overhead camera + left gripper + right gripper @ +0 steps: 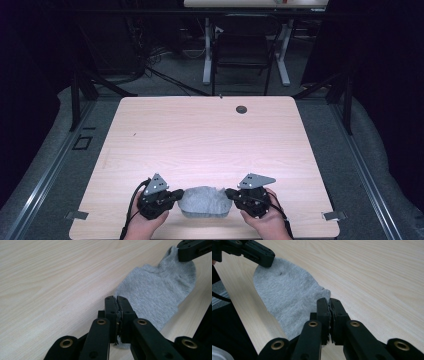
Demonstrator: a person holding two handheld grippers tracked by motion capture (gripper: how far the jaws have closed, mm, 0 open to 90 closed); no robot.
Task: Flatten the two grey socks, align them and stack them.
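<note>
A grey sock (205, 202) lies flat on the wooden table (200, 135) near its front edge, stretched between my two grippers. My left gripper (178, 196) is shut on the sock's left end; in the left gripper view its jaws (116, 299) pinch the grey knit (160, 290). My right gripper (228, 193) is shut on the sock's right end, and in the right gripper view its jaws (329, 301) clamp the fabric edge (284, 292). Each gripper view shows the other gripper's black jaws on the sock's far end.
A small dark round grommet (241, 109) sits at the back of the table. Beyond the table stand a black chair (245, 45) and a white-legged desk (207, 50). Metal rails run along the floor on both sides.
</note>
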